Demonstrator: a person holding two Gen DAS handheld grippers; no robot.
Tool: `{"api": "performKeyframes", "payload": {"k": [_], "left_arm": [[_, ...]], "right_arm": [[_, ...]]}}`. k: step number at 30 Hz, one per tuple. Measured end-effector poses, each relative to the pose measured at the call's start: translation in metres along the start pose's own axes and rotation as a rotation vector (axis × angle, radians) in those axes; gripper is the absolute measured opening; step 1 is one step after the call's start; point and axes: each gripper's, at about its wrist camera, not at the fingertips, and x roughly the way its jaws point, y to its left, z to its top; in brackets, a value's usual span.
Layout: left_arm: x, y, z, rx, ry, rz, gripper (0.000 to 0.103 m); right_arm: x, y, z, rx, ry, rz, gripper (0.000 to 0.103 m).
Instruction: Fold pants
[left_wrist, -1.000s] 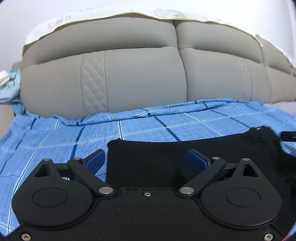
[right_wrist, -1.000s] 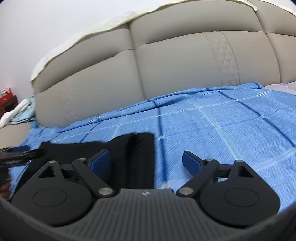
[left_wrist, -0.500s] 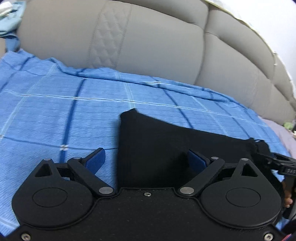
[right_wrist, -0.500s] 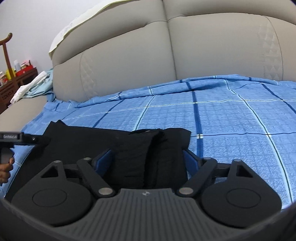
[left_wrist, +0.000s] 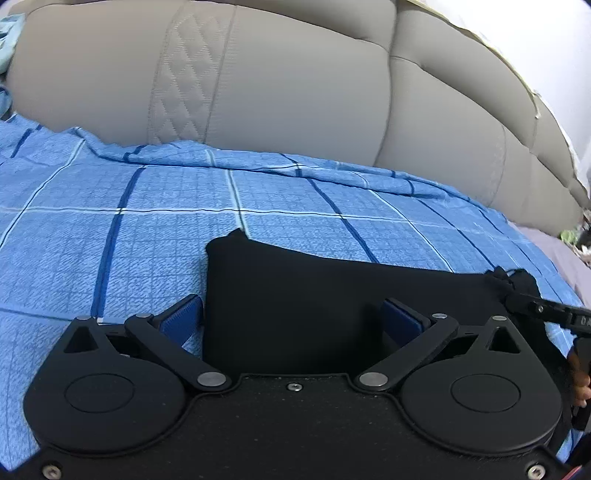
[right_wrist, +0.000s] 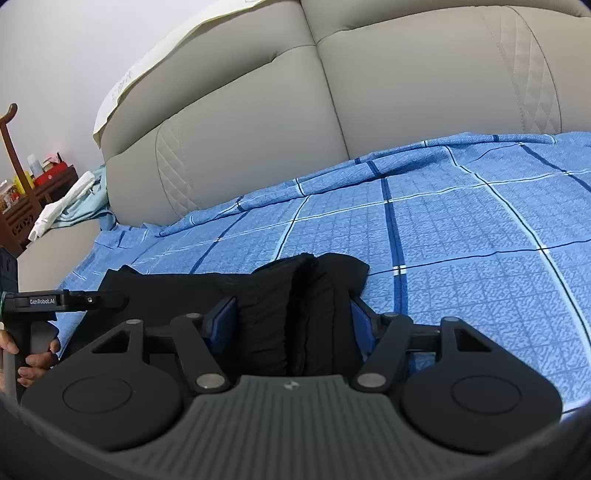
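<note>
Black pants (left_wrist: 314, 288) lie folded flat on a blue plaid sheet (left_wrist: 147, 229). My left gripper (left_wrist: 291, 314) is open, its jaws opening wide over the pants' left end. One pad sits on the sheet just outside the cloth edge, the other over the cloth. In the right wrist view the pants (right_wrist: 177, 291) end in a bunched, ridged fold. My right gripper (right_wrist: 291, 314) straddles that fold with its jaws closing, and both pads press its sides. Each view shows the other gripper at the far end of the pants.
A padded grey headboard (left_wrist: 295, 92) runs behind the bed. At far left a wooden cabinet (right_wrist: 22, 199) holds small items, with white and pale blue cloth (right_wrist: 66, 206) beside it. A hand (right_wrist: 37, 358) grips the left tool's handle.
The right jaws have narrowed onto the bunched fold, which lay left of centre a second ago. The left gripper swung toward the pants' left end and tipped downward.
</note>
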Motion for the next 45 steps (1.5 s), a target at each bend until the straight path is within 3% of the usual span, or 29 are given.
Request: {"api": "performKeyframes", "payload": {"k": [5, 6, 7, 8, 9, 12, 15, 19, 24, 28, 30, 31, 32, 33, 34, 35, 37, 40, 45], "left_arm": [[0.003, 0.001, 0.001, -0.002, -0.012, -0.009, 0.102], [0.004, 0.0, 0.001, -0.001, -0.013, -0.005, 0.097], [0.002, -0.002, -0.001, 0.01, -0.036, 0.026, 0.084], [0.001, -0.006, -0.004, 0.036, -0.07, 0.09, 0.05], [0.001, -0.008, -0.009, 0.061, -0.097, 0.143, 0.046], [-0.005, -0.009, -0.016, 0.027, -0.153, 0.164, 0.026], [-0.007, -0.011, -0.008, 0.056, -0.18, 0.218, 0.021], [0.002, 0.013, 0.026, -0.014, -0.183, 0.238, 0.02], [0.027, 0.031, 0.08, 0.03, -0.197, 0.292, 0.021], [0.062, 0.041, 0.098, 0.027, -0.151, 0.344, 0.026], [0.08, 0.044, 0.093, 0.035, -0.101, 0.392, 0.039], [0.09, 0.046, 0.089, 0.037, -0.066, 0.422, 0.043], [0.097, 0.049, 0.085, 0.039, -0.039, 0.446, 0.049], [0.094, 0.05, 0.086, 0.028, -0.052, 0.448, 0.055], [0.089, 0.052, 0.088, 0.004, -0.06, 0.458, 0.062], [0.084, 0.053, 0.089, -0.017, -0.06, 0.469, 0.079], [0.07, 0.052, 0.087, -0.026, -0.072, 0.473, 0.089], [0.039, 0.044, 0.074, 0.014, -0.111, 0.461, 0.09], [-0.003, 0.019, 0.04, 0.086, -0.116, 0.445, 0.095]], "right_arm": [[0.0, -0.001, -0.002, 0.034, -0.009, 0.014, 0.057], [0.001, -0.001, -0.003, 0.042, -0.01, 0.018, 0.055], [0.001, -0.001, -0.003, 0.052, -0.01, 0.023, 0.05], [0.002, -0.001, -0.004, 0.07, -0.003, 0.039, 0.044], [0.004, -0.002, -0.004, 0.094, 0.003, 0.056, 0.042], [0.01, 0.0, -0.002, 0.144, 0.008, 0.076, 0.037], [0.018, 0.018, 0.01, 0.083, -0.008, 0.02, 0.035], [0.042, 0.029, 0.036, 0.071, -0.037, 0.0, 0.033], [0.086, 0.042, 0.073, 0.04, -0.062, -0.028, 0.033], [0.118, 0.04, 0.089, 0.024, -0.038, -0.079, 0.034], [0.134, 0.038, 0.084, -0.007, -0.002, -0.122, 0.04], [0.14, 0.037, 0.08, -0.028, 0.016, -0.148, 0.063], [0.146, 0.035, 0.076, -0.042, 0.028, -0.182, 0.073], [0.145, 0.031, 0.077, -0.016, 0.029, -0.151, 0.077], [0.142, 0.028, 0.078, 0.004, 0.028, -0.141, 0.09], [0.139, 0.028, 0.081, 0.015, 0.028, -0.171, 0.101], [0.125, 0.028, 0.08, -0.006, 0.006, -0.197, 0.101], [0.097, 0.034, 0.072, -0.016, -0.061, -0.251, 0.101], [0.059, 0.069, 0.036, -0.175, -0.148, -0.332, 0.103]]}}
